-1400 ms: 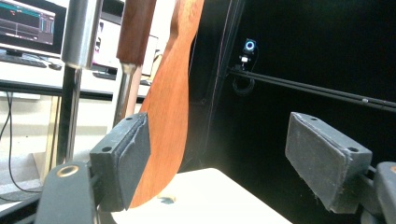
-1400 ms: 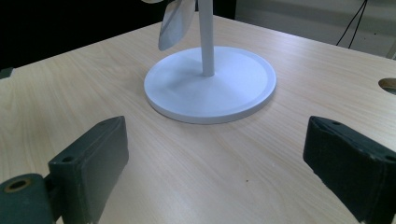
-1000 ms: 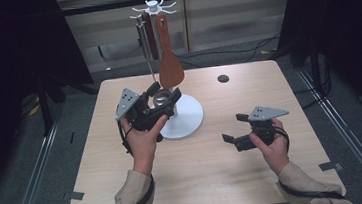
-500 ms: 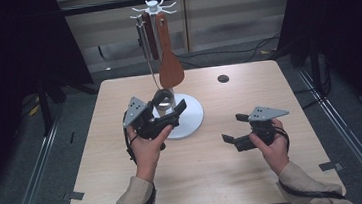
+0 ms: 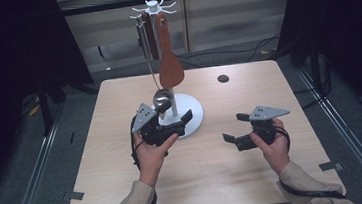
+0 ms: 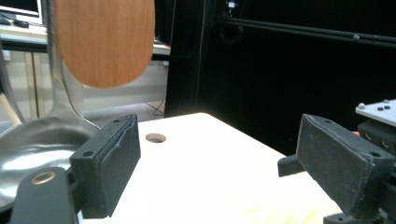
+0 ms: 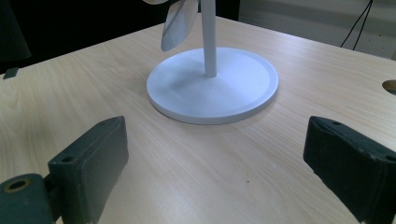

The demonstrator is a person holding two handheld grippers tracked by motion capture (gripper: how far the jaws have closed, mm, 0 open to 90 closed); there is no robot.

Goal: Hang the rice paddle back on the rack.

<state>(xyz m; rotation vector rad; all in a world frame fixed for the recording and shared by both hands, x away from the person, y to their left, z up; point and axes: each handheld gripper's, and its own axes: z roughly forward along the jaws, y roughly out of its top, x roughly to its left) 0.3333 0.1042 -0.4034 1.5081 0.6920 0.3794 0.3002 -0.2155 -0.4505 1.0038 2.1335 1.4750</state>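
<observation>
My left tongs (image 5: 171, 124) sit low beside the white round-based utensil stand (image 5: 190, 112), jaws spread and just opened wider, nothing between the pads. The polished steel ladle (image 5: 162, 101) hangs from the stand's top hooks, its bowl low, just above the base and close by my left tongs; in the left gripper view the bowl (image 6: 32, 144) lies just beyond the left pad, apart from it.

Judgement: the ladle is rigid, moderately heavy for its size, and slick. The rounded bowl would slip from flat pads, so the thin flat handle above the bowl is the place to pinch. It hangs free and will swing if nudged.

Beside it hangs the brown wooden spatula (image 5: 169, 63), blade near the ladle handle; it crowds any approach from that side. A darker utensil hangs behind; I cannot identify it. The white post stands just behind the bowl.

My right tongs (image 5: 235, 129) rest spread and empty over the light wooden tabletop (image 5: 215, 169), well apart, facing the stand base (image 7: 212, 86).
</observation>
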